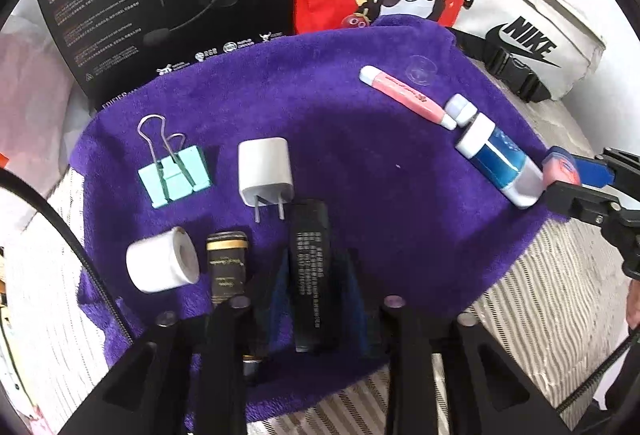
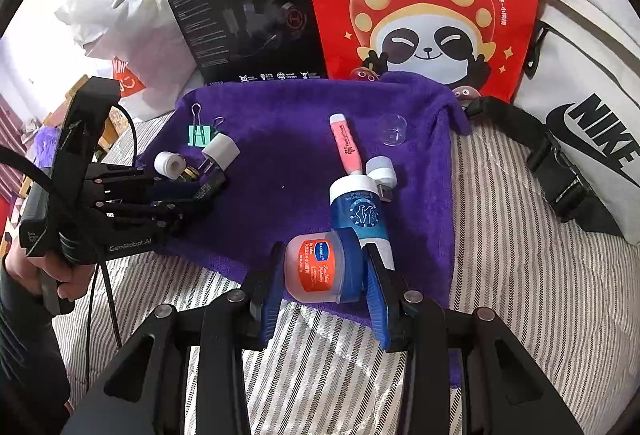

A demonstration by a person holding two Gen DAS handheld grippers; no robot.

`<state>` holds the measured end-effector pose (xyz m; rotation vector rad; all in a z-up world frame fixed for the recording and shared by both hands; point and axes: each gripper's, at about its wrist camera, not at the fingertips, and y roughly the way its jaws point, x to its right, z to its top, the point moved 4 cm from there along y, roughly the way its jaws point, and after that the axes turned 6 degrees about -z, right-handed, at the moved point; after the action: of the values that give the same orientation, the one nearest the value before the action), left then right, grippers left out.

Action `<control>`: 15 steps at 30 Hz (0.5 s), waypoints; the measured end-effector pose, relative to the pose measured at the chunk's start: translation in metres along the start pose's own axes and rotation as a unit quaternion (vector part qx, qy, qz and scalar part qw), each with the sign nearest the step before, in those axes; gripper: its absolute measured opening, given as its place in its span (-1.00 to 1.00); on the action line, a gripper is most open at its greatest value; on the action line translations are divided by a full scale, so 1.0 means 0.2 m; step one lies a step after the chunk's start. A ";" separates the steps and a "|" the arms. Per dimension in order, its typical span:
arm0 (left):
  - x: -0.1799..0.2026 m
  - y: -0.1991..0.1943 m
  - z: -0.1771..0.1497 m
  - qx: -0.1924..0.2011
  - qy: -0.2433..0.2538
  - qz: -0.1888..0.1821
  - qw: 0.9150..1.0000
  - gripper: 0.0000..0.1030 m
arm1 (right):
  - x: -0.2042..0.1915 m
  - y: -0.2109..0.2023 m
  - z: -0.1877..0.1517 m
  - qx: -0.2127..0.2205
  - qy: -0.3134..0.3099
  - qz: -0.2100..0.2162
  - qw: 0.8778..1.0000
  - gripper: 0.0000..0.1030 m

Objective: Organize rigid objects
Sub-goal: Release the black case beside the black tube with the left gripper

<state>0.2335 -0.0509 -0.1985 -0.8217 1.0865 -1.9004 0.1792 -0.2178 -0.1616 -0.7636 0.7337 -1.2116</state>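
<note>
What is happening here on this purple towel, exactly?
A person sorts small items on a purple towel, one set of tongs in each hand. The right tongs grip a small blue-lidded jar at the towel's edge. The left tongs stand open around a black bar lying on the towel near a white charger plug.

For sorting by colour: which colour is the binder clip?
Mint green binder clip, silver handles; clearest in the left wrist view.
</note>
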 end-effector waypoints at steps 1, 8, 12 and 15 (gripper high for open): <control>0.01 0.00 0.00 -0.001 0.003 0.000 1.000 -0.28 | 0.00 0.00 0.00 0.000 -0.001 0.000 1.000 -0.28; -0.01 -0.11 -0.06 0.011 -0.014 0.018 1.000 -0.16 | -0.01 0.00 0.00 -0.005 -0.003 0.003 1.000 -0.28; -0.06 -0.24 -0.13 0.031 -0.035 0.030 0.998 -0.03 | -0.04 0.03 0.01 -0.009 -0.007 0.005 1.000 -0.28; -0.11 -0.32 -0.19 0.043 -0.052 0.040 0.997 -0.02 | -0.06 0.06 0.03 -0.010 -0.007 0.011 1.000 -0.28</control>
<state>0.1938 0.0036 -0.1602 -0.8073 0.9544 -1.8048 0.1877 -0.2028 -0.1675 -0.7778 0.7418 -1.1798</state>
